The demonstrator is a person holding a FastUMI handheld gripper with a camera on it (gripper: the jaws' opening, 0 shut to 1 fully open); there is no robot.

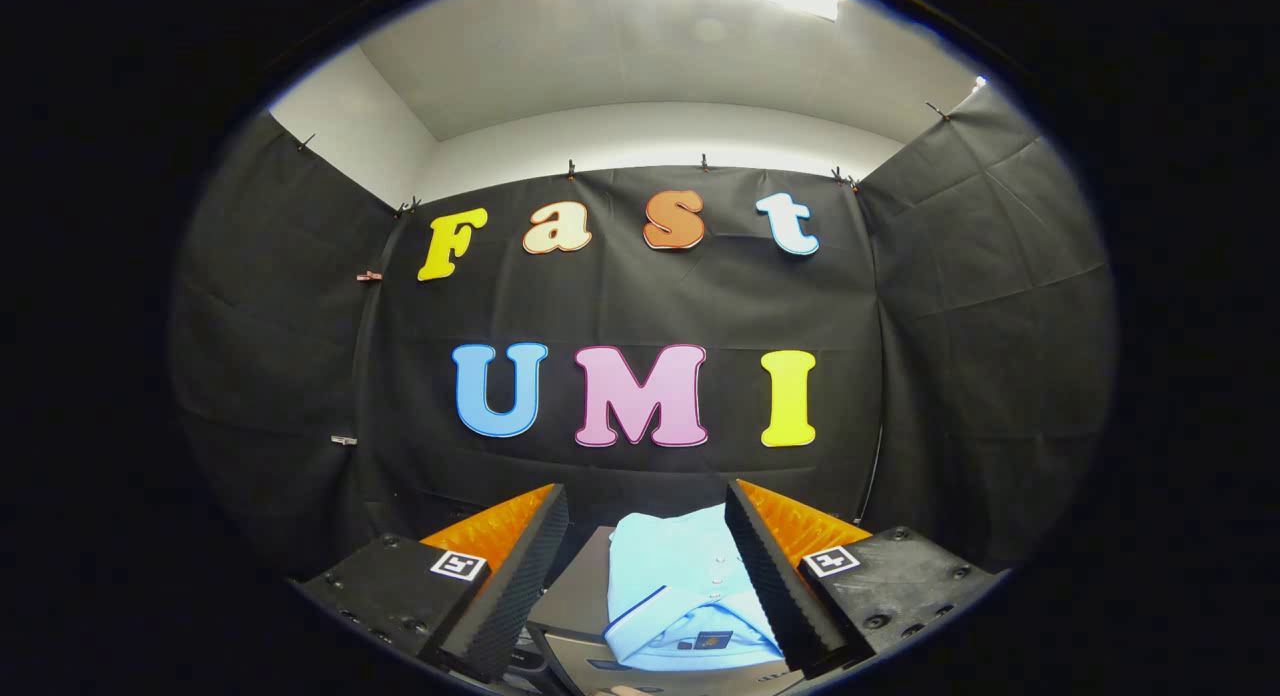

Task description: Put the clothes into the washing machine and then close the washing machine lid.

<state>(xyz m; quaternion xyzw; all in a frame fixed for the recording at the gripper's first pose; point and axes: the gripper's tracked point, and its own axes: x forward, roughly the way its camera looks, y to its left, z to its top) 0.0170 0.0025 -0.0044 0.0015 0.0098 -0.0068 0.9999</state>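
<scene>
Shirt (680,596): folded, pale blue, dark-trimmed collar, lower centre of frame, lying on a grey surface (580,601), perhaps the machine's top.
Gripper (646,576): fingers spread wide, shirt between them, apparently untouched.
Room: black cloth wall (980,356) beyond, well apart.

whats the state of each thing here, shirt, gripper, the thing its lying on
shirt: folded, lying flat on the grey surface, between the fingers, not gripped
gripper: open, fingers spread apart, right one over the shirt's edge
grey surface: under the shirt; cannot tell if it is the washer lid
</scene>
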